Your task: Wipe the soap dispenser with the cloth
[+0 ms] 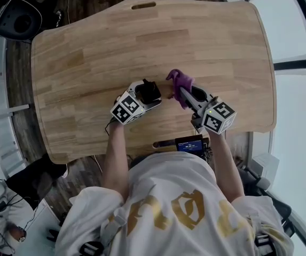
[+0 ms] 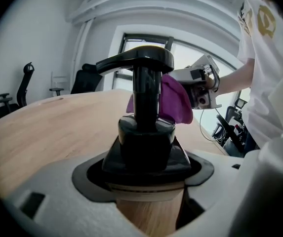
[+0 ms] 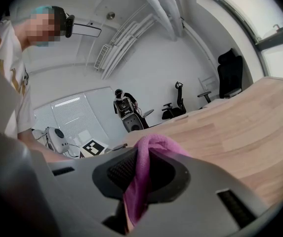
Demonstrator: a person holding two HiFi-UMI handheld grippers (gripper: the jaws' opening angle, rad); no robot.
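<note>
Right gripper [image 3: 141, 177] is pinched narrow on the purple cloth [image 3: 153, 144], with a fold bunched above the jaws. Left gripper [image 2: 146, 194] is clamped round the soap dispenser [image 2: 146, 137] at its collar. Dispenser is upright, long axis vertical, black pump head [image 2: 141, 58] on top. I can't tell if its base rests on the wooden table [image 1: 88, 52]. Cloth sits just beside the pump stem, towards my right gripper; contact unclear. My read: close that gap, then rub along the stem. Fill level I can't tell.
</note>
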